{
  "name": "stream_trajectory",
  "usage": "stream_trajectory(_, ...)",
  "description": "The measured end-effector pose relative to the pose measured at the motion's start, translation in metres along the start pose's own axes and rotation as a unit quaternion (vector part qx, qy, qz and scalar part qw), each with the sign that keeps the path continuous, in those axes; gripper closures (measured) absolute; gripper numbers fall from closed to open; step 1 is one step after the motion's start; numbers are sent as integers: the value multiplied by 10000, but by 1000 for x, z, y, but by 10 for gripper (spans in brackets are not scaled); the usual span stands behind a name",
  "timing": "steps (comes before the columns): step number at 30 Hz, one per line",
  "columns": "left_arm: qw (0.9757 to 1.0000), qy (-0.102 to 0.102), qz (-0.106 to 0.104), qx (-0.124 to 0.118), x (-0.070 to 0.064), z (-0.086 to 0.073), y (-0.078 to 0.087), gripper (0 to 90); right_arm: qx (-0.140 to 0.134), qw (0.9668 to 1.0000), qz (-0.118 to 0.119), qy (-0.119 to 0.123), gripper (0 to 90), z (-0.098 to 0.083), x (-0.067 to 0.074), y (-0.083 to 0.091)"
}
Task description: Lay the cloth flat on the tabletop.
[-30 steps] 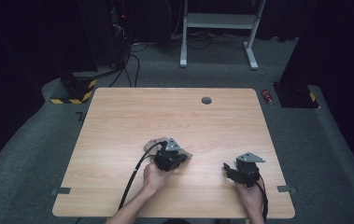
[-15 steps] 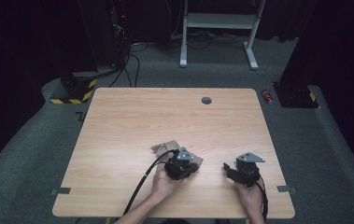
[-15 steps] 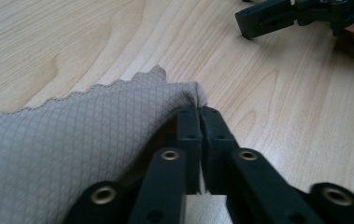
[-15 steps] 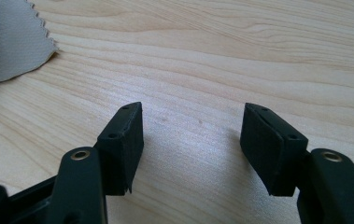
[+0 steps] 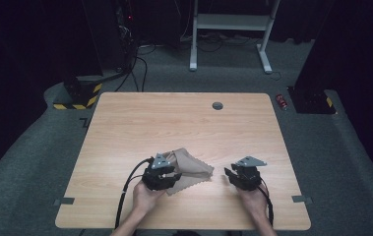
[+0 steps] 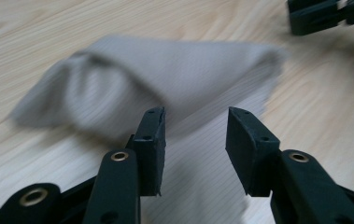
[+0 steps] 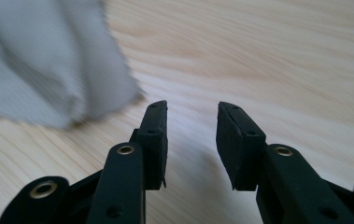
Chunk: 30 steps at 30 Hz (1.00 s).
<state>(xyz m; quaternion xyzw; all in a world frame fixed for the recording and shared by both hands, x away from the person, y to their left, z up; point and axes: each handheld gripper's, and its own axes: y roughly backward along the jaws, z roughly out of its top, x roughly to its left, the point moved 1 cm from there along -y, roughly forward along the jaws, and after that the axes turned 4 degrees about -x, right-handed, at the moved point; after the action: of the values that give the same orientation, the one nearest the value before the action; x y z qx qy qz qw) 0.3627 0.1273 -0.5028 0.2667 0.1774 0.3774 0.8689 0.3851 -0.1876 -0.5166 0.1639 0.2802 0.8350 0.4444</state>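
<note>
A beige cloth (image 5: 192, 167) lies loosely folded on the wooden table (image 5: 174, 123), toward its front middle. My left gripper (image 5: 173, 176) rests over the cloth's left part; its jaws have just been opening. In the left gripper view the left gripper (image 6: 195, 128) stands open, the cloth (image 6: 174, 74) lying flat under and beyond its tips, with no pad pressing on it. My right gripper (image 5: 232, 176) sits just right of the cloth, pointing left at it. Its jaws have just been closing partway, and the right gripper (image 7: 192, 126) has only bare wood between them; the cloth's edge (image 7: 48, 70) lies up-left.
A dark round grommet (image 5: 217, 105) sits near the table's far edge. On the floor behind lie a red can (image 5: 282, 102), a yellow-and-black striped base (image 5: 76, 101), cables and a white desk frame (image 5: 228, 22). The right gripper's tips (image 6: 329, 14) show at upper right in the left gripper view.
The left gripper slid right, dragging the cloth out into a wider fold, then opened and let go. The right gripper edged left and its jaws narrowed.
</note>
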Motion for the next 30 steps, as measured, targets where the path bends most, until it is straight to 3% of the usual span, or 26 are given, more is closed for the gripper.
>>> stream_trajectory(2, 9998, 45, 184, 39, 4, -7, 2, 562, -34, 9998, 163, 61, 641, 9, 7, -7)
stream_trajectory(4, 9997, 85, 247, 41, 5, -10, 3, 557, -29, 9998, 193, 69, 642, 13, 10, -11)
stream_trajectory(8, 9981, 44, 598, 108, 7, -20, 0, 526, 72, 9994, 312, 103, 661, 24, 18, -29)
stream_trajectory(16, 9964, 32, 837, 98, 10, -29, -3, 483, 342, 9986, 329, 211, 752, 22, 24, -41)
stream_trajectory(17, 9962, 12, 870, 75, 11, -30, -3, 461, 351, 9984, 354, 281, 828, 22, 25, -41)
stream_trajectory(18, 9962, 12, 870, 75, 11, -30, -3, 452, 351, 9984, 354, 281, 828, 22, 25, -41)
stream_trajectory(19, 9959, 12, 900, -45, 12, -33, -3, 434, 351, 9979, 386, 375, 887, 22, 26, -41)
stream_trajectory(25, 9950, 78, 990, -76, 13, -35, -2, 389, 290, 9984, 354, 340, 895, 17, 22, -33)
stream_trajectory(30, 9950, 82, 990, -76, 13, -35, -2, 389, 200, 9994, 203, 190, 895, 5, 5, -8)
